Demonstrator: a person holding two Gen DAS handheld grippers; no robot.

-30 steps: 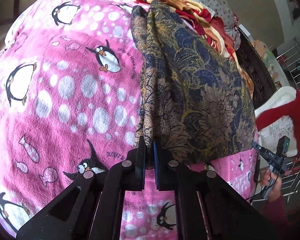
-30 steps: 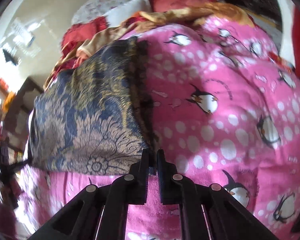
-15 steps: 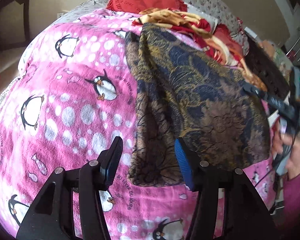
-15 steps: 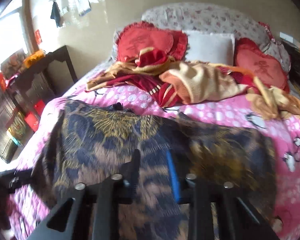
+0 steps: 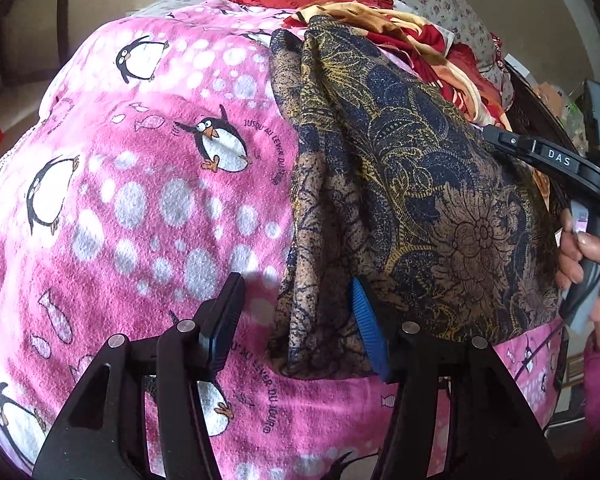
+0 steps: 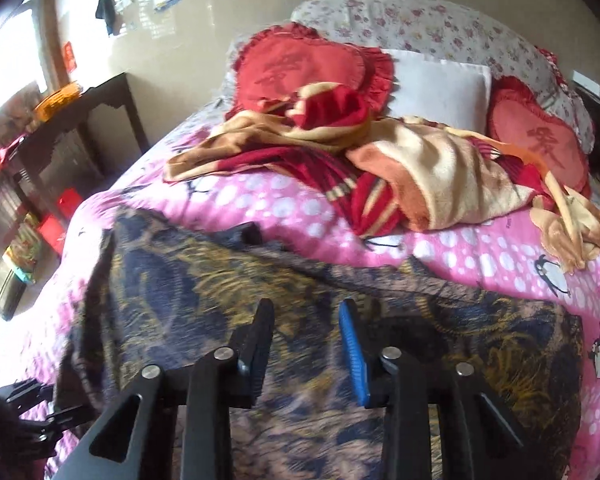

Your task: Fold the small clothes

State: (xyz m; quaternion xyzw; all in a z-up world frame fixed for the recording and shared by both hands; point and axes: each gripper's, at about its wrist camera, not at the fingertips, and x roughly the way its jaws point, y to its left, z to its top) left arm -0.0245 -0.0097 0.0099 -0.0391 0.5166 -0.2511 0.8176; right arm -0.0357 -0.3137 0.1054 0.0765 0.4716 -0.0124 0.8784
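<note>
Bed cover: pink penguin blanket (image 5: 148, 208) spread over the bed, carrying everything.
Task item: patterned garment (image 5: 412, 184), dark blue and gold floral, folded and lying flat on the blanket near the bed's foot edge; one folded edge runs up the middle of the left wrist view.
Surroundings: red and cream blanket (image 6: 400, 168) bunched toward the head of the bed, apart from the garment; two red heart cushions (image 6: 312, 68) and a white pillow (image 6: 440, 88) behind it; dark wooden cabinet (image 6: 60, 128) beside the bed's left side.
Obstruction: nothing lies on top of the garment; right view is motion-blurred over the cloth.
Left gripper (image 5: 296, 320): angled down over the garment's near corner; fingers (image 5: 366, 332) spread about half wide, the cloth corner between them but not pinched.
Right gripper (image 6: 306, 340): over the garment, pointing toward the pillows; fingers (image 6: 352, 352) narrowly parted, nothing clamped. A hand (image 5: 588, 256) holds its handle at the right edge of the left view.
Change from earlier: both sets of fingers were shut on the garment's edge a second ago and have just been opening; the cloth has been let go. The right gripper has swung from the garment's side to above it.
</note>
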